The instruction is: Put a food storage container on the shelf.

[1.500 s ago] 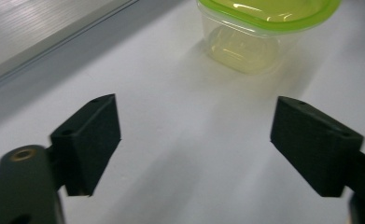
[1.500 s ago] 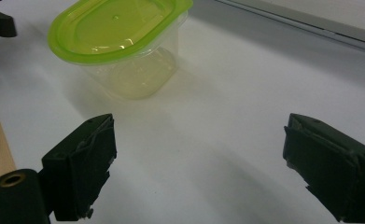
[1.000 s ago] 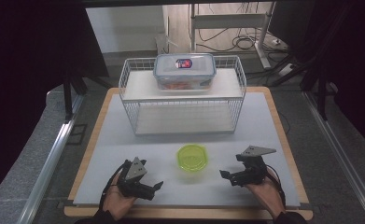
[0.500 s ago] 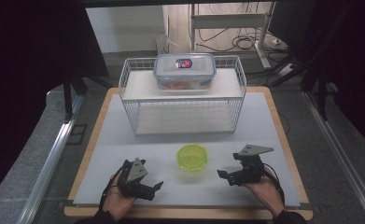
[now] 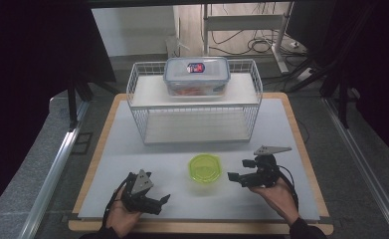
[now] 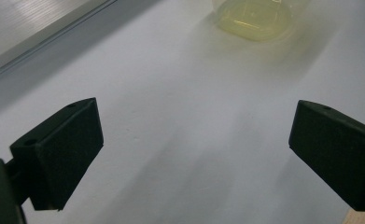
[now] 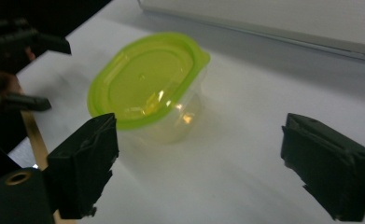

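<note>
A small clear tub with a lime-green lid (image 5: 205,168) (image 7: 145,88) stands on the white mat near the front middle. My right gripper (image 5: 239,170) (image 7: 196,168) is open just to its right, jaws pointing at it with a short gap between. My left gripper (image 5: 164,201) (image 6: 194,154) is open at the front left, low over bare mat, with the green-lidded tub (image 6: 255,18) farther ahead. Neither holds anything. In the right gripper view the left gripper (image 7: 17,70) appears beyond the tub.
A white wire rack (image 5: 194,107) stands at the back of the mat. On its top shelf sits a clear lidded box with blue clips (image 5: 196,75). The wooden table edge (image 5: 202,229) runs along the front. Bare mat lies between the rack and the grippers.
My right gripper has edged left toward the green-lidded tub. The left gripper has barely moved.
</note>
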Motion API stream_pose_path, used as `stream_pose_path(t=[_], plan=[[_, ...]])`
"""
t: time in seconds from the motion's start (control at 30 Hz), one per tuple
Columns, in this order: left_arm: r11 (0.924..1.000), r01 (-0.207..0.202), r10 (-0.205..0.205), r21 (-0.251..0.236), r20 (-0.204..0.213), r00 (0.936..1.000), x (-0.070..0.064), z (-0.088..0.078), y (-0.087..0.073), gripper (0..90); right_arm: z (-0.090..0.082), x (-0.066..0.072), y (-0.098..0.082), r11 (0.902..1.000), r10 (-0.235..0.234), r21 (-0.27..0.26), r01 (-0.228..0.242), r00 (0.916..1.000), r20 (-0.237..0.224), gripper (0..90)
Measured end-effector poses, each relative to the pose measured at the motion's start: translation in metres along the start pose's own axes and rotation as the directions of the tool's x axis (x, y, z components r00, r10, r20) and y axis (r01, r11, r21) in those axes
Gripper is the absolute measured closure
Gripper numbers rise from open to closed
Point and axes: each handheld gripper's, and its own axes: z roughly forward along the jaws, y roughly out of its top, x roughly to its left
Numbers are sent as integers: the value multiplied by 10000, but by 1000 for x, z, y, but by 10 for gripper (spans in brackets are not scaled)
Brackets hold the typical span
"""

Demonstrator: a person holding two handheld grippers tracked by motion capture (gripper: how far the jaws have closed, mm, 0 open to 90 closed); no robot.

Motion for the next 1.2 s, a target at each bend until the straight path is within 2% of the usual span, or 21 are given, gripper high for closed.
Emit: stream_pose_path(t=[0.2,0.33,0.43,0.57,0.67,0.83,0.9,0.97,1.0,1.03,1.07,1.1,1.2], plan=[[10000,25,-25,-4,17,10000,0,0,-1,31,11,-1,10,9981,616,7,-616,9981,-10,287],[10000,-52,52,53,40,10000,0,1,-1,33,20,-3,14,9905,1356,296,-1343,9897,-462,377],[9999,-112,111,92,62,9999,-1,2,0,34,29,-3,15,9870,1560,492,-1529,9854,-676,442],[9998,-162,161,133,104,9998,-2,3,0,38,39,-9,17,9737,2223,745,-2151,9689,-1082,508],[9996,-222,219,177,121,9997,-2,3,0,39,46,-13,19,9671,2485,885,-2386,9603,-1265,556],[9994,-254,251,215,141,9996,-3,4,-1,42,55,-16,19,9588,2756,1116,-2611,9505,-1436,649],[9993,-281,277,239,145,9995,-3,4,-1,43,57,-17,19,9522,2990,1157,-2827,9401,-1638,667],[9992,-300,296,246,140,9995,-3,4,-1,43,58,-20,19,9433,3274,1212,-3092,9268,-1839,742],[9992,-311,307,252,141,9994,-3,4,0,44,58,-21,18,9394,3381,1257,-3189,9227,-1853,751],[9992,-320,317,254,138,9994,-3,4,0,44,59,-23,18,9354,3496,1282,-3295,9161,-1961,765],[9992,-322,319,252,135,9994,-3,4,0,44,59,-24,17,9274,3708,1365,-3482,9036,-2144,777],[9992,-321,318,252,137,9994,-3,4,0,44,60,-24,17,9245,3781,1401,-3544,8992,-2202,787],[9991,-338,335,262,127,9994,-4,5,0,45,58,-23,18,9268,3719,1441,-3469,9012,-2227,814]])
